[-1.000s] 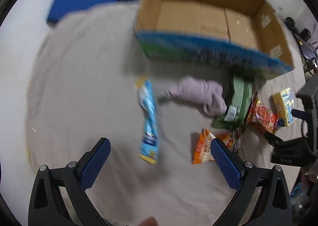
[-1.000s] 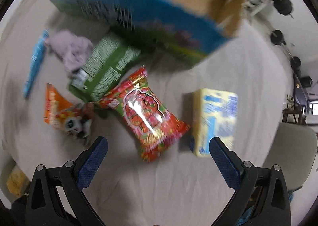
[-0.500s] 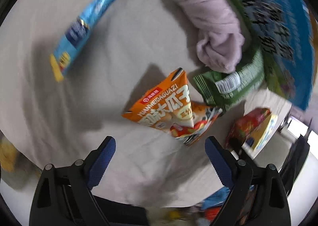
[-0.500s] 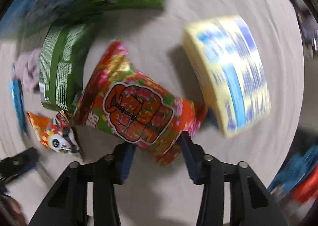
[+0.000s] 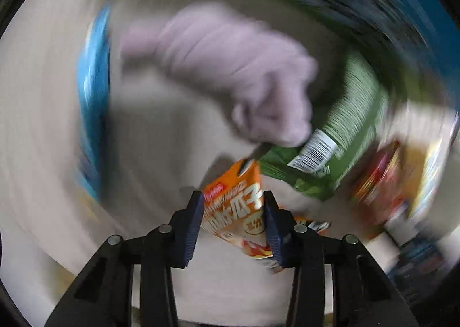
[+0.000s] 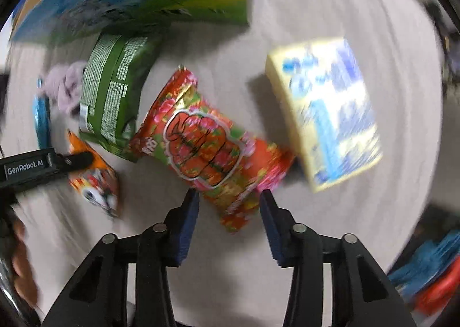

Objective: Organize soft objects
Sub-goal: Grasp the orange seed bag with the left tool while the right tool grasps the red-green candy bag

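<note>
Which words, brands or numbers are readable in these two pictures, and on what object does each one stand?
"GenRobot.AI": white label on the black left gripper.
Orange snack packet: large white Chinese characters, too blurred to quote.
Green snack bag: fine print, too small.
Red flowered snack packet and yellow-blue box: blurred, unreadable.

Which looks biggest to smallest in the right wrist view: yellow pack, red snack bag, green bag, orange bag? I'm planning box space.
1. Yellow pack and red snack bag: alike, unranked.
2. Green bag.
3. Orange bag, partly hidden by the left gripper.
</note>
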`<state>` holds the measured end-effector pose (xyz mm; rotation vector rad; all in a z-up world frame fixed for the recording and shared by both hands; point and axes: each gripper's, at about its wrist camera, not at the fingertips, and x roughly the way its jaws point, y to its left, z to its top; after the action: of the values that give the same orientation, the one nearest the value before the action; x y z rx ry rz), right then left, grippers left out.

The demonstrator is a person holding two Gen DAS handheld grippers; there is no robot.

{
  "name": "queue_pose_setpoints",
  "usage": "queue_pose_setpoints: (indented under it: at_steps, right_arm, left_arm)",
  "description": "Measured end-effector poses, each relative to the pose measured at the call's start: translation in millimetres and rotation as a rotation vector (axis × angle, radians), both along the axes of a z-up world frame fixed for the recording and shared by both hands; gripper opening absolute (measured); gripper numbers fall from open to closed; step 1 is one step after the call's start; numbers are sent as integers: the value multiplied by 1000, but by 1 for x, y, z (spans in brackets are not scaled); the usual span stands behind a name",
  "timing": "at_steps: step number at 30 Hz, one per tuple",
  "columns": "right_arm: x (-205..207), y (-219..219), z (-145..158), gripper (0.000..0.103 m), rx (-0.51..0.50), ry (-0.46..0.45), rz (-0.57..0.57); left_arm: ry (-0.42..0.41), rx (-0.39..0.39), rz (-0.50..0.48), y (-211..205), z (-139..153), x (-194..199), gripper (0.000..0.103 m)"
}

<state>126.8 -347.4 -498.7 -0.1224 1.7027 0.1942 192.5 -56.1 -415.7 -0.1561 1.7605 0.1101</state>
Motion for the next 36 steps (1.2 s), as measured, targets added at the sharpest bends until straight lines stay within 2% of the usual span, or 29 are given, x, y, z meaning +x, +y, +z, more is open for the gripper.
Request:
queue_pose_setpoints:
  at_steps: [1,2,4,5,8,9,11,12,13,14,16,18,21,23,24,28,30,32,35,36]
  right_arm:
    - [2,0,2,65,-7,-14,34]
    - [5,0,2,71,-10,-24,63]
    - [14,3,-5,71,-2,-31,114]
    - [19,6,-10,72,7,-21,137]
    - [25,8,-18,73,77,18,128]
    - [25,9,-19,73,70,24,126]
    - [23,15,-24,70,68,30,120]
    - [22,16,-28,69,68,48,96]
    - [17,13,-30,66,102,93,57]
    - [12,7,-26,62,124,130,2]
    - [7,6,-36,61,192,220,-107]
    - [-6,-6,-46,62,244,274,-191]
    - [-16,-20,-45,62,276,275,-244]
    - [-18,-26,-42,62,279,271,-251]
    - [-22,-28,-41,62,279,262,-255]
    - [-40,-30,-33,62,256,221,-248]
    - [-44,-22,-26,63,240,203,-244]
    - [-48,-18,-22,69,239,189,-249]
    - [-47,-17,-16,71,224,181,-243]
    - [-40,-19,-10,71,221,182,-241]
  left_arm:
    - [-22,45,-87,-10,6,2,38]
    - [-34,63,-130,-15,11,3,39]
    - [-37,72,-118,-15,18,7,41]
    - [-30,52,-84,-11,22,8,43]
    - [-9,-48,108,10,32,4,48]
    - [-5,-77,173,19,33,-2,49]
    - [18,-155,344,36,32,-24,61]
    - [29,-179,394,39,30,-32,61]
    - [51,-219,466,43,25,-43,61]
    - [84,-296,557,44,14,-54,61]
    - [121,-368,645,43,2,-68,61]
    - [125,-401,695,37,-15,-72,61]
    - [87,-368,677,36,-25,-57,61]
    - [63,-325,630,29,-25,-46,61]
    - [53,-311,614,19,-34,-50,61]
    - [16,-280,528,8,-23,-37,56]
    - [6,-253,456,-2,-16,-31,51]
    - [8,-214,338,-14,-12,-28,46]
    - [29,-148,194,-25,0,-26,46]
    - [23,-144,195,-24,5,-27,46]
